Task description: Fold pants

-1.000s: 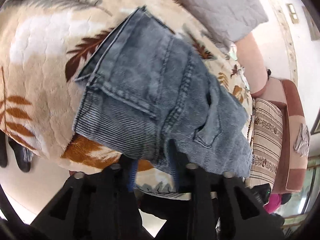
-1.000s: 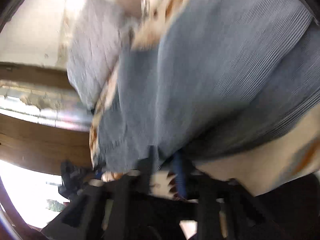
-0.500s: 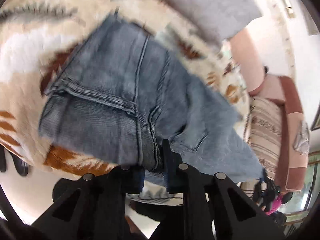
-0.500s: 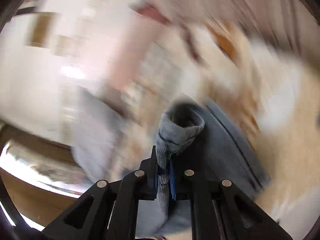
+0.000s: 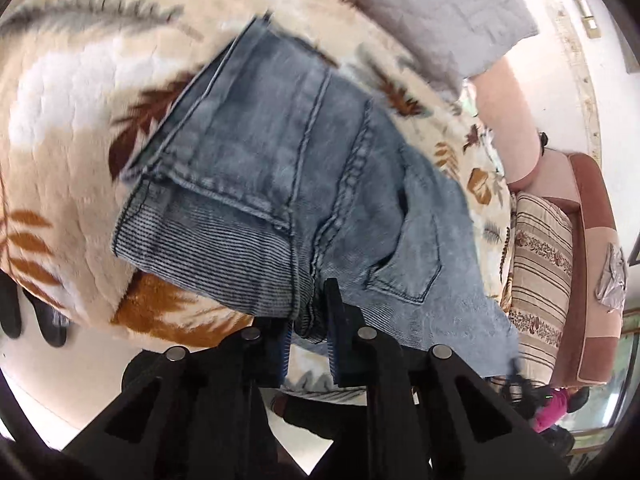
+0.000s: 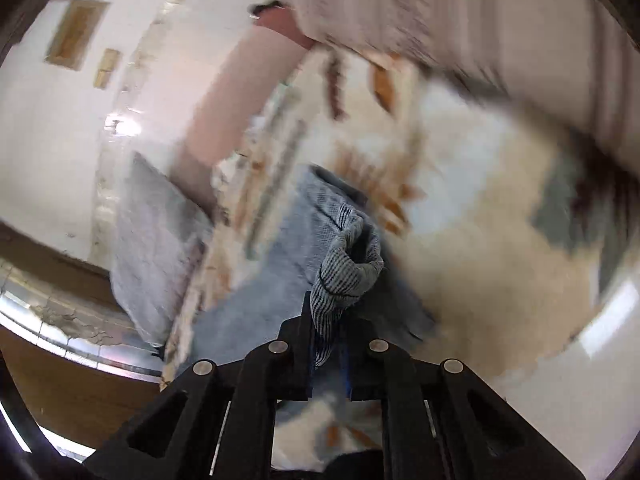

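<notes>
The pants (image 5: 280, 168) are done in faded blue denim, with the ribbed waistband striped in dark lines. The blanket (image 5: 72, 80) is patterned in cream and white with rust-brown and grey leaves. A plain grey pillow (image 5: 440, 12) and a beige, brown-striped cushion (image 5: 540, 264) are seen too.

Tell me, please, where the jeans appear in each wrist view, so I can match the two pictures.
Left wrist: the jeans fill the centre, their near edge pinched at the bottom.
Right wrist: the jeans lie centre-left, a bunched fold rising mid-frame.
Shared landmark: the leaf-patterned blanket.
</notes>
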`<state>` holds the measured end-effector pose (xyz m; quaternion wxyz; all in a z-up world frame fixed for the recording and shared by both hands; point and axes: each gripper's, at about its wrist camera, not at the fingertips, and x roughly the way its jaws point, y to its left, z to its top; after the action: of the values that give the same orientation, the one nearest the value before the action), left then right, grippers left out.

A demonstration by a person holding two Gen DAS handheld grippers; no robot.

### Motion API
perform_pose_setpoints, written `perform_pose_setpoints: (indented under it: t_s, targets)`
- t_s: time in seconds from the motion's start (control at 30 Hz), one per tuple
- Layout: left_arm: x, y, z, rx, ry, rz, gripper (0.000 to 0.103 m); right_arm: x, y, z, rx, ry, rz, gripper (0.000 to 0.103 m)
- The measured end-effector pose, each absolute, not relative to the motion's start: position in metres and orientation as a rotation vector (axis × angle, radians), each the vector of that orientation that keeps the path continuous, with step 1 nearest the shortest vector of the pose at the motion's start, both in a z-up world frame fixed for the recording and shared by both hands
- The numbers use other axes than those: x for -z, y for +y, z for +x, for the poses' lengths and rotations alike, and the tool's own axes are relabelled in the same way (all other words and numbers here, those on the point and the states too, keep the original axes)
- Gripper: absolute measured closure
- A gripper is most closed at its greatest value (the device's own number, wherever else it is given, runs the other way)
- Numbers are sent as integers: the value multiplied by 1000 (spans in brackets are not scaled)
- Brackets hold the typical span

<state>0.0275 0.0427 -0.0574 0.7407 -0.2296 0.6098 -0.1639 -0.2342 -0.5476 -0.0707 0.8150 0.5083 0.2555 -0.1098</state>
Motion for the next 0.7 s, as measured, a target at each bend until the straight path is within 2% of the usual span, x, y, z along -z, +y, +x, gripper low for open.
perform_pose_setpoints:
  t_s: [0.07, 0.13, 0.2, 0.3, 0.37, 0.43, 0.47, 0.5, 0.53, 0.6, 0.7]
  targets:
    - [55, 38, 24, 356, 1329, -470, 90, 38, -542, -232, 163, 464, 1029, 94]
    - [63, 36, 24, 343, 1343, -445, 90, 28, -536, -234, 169, 486, 983, 91]
    - [74, 40, 24, 339, 1378, -461, 89, 47, -535, -235, 203, 577, 1003, 90]
    - [73, 48, 18, 361, 1388, -451, 78, 93, -536, -246, 300, 785, 1036, 87]
    - [62, 55, 11, 433, 1372, -413, 75, 106, -542, -260, 336, 812, 1057, 87]
    - [48, 64, 8, 500, 1340, -402, 74, 93, -557, -277, 374, 737, 1066, 78]
    - [39, 69, 10, 505, 1313, -400, 73, 81, -564, -284, 392, 684, 1056, 64]
    - [31, 75, 15, 491, 1285, -393, 63, 74, -569, -287, 401, 645, 1049, 49]
    - [22, 81, 24, 453, 1253, -378, 46, 70, -576, -290, 403, 610, 1041, 44]
    - [12, 86, 46, 387, 1216, -368, 29, 57, -585, -269, 367, 587, 1017, 39]
    - [20, 82, 91, 367, 1262, -395, 27, 62, -594, -220, 320, 666, 1012, 39]
